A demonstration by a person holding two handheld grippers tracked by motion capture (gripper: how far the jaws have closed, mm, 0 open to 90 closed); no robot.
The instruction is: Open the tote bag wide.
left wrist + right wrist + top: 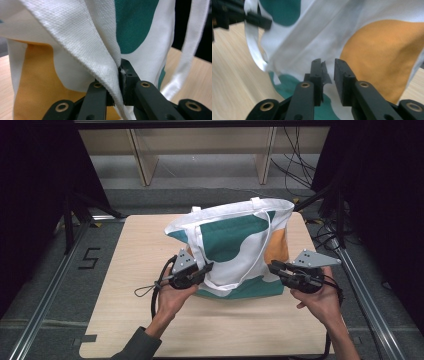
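High view: white canvas tote bag with green and orange patches [235, 245] stands mid-desk, leaning toward far right corner. Left gripper [204, 268] clamped on bag's white hem [100, 62], probably to hold the mouth. Right gripper [327, 72] jaws apart, nothing between, just beside orange patch [384, 55].

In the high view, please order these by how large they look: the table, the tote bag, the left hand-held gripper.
1. Table: largest.
2. Tote bag.
3. Left hand-held gripper, shut on the bag's fabric: smallest.
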